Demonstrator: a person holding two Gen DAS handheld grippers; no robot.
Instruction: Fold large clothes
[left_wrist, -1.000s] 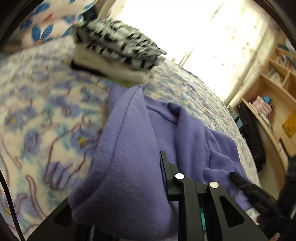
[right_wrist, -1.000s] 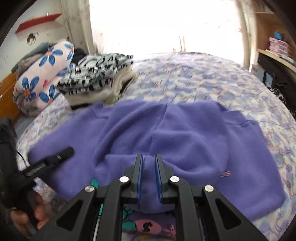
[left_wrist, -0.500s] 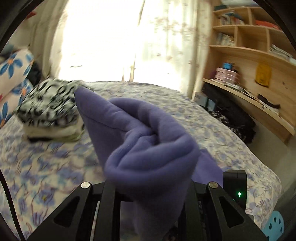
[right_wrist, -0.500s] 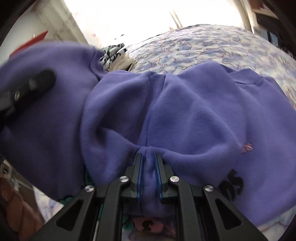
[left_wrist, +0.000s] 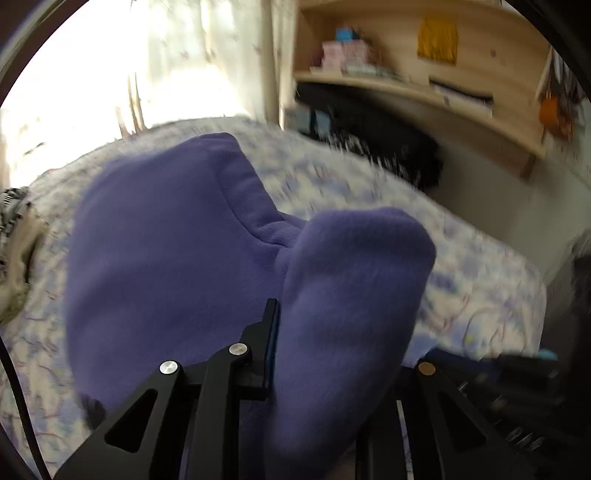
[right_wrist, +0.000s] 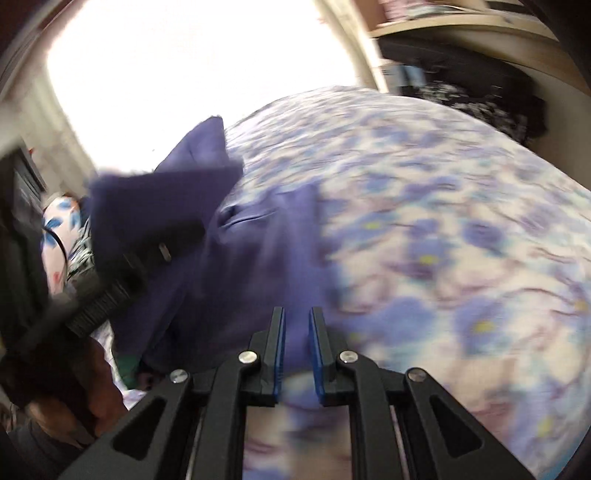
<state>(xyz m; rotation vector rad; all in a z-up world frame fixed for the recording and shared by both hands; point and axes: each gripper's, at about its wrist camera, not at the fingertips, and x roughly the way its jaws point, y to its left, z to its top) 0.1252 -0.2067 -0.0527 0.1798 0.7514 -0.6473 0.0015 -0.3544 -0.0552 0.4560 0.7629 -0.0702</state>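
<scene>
**Purple top lifted off bed in both grippers**

Left gripper (left_wrist: 306, 354): clamped on a thick fold of the purple top (left_wrist: 166, 258). Only one finger (left_wrist: 269, 332) showed in the left wrist view; the other was buried under bulging cloth. Fabric ballooned up ahead of the jaws in two rounded lobes, hiding much of the bed (left_wrist: 461, 295) beyond.

Right gripper (right_wrist: 297, 347): pinched on a narrow strip of the same top (right_wrist: 258, 266), blue pads nearly together with cloth between them. From there the garment stretched up and left, off the floral bedspread (right_wrist: 443, 240), toward the other tool's black finger (right_wrist: 122, 273), also wrapped in purple. A bare hand (right_wrist: 74, 398) gripped that tool low at the left edge.

Seen elsewhere: a stack of folded clothes (left_wrist: 14, 258) at the far left edge of the bed, a bright curtained window (left_wrist: 110, 74), wooden shelves (left_wrist: 406, 85) on the right, a flowered pillow (right_wrist: 61, 229) behind the cloth. Both views were smeared with blur.
</scene>
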